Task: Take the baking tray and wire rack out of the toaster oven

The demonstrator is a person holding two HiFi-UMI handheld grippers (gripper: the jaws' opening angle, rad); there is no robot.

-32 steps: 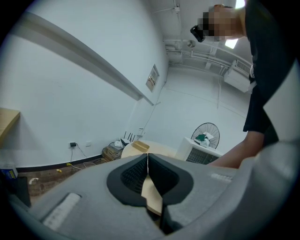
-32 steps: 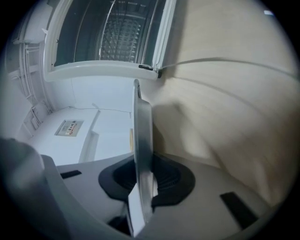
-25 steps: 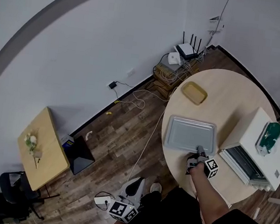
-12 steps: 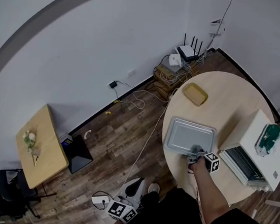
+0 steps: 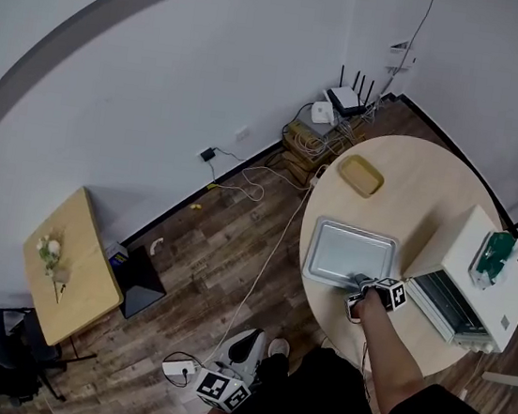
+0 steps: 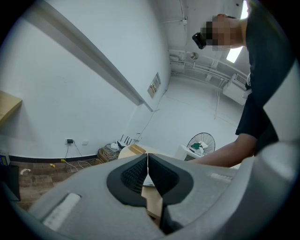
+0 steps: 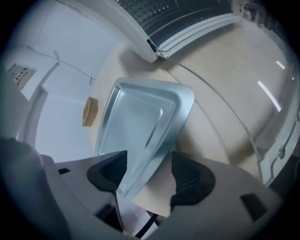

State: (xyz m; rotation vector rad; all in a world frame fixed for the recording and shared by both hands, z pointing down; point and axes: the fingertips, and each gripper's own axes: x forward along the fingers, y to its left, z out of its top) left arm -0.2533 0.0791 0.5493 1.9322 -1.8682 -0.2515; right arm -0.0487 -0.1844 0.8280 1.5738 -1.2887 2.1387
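Right gripper point(image 7: 147, 180) jaws spread wide, just opened. Baking tray point(image 7: 136, 126) rim lay between pads, not pinched. Tray flat on table point(image 7: 220, 65), stretching ahead. Left gripper point(image 6: 147, 173) pressed together, empty. Wire rack point(image 7: 154, 10) seemingly inside toaster oven point(image 5: 478, 268), beyond tray.

Risks:
- Pad snagging rim on pull-back, dragging tray toward near table edge.
- Swing clipping open glass door point(image 7: 253, 84).
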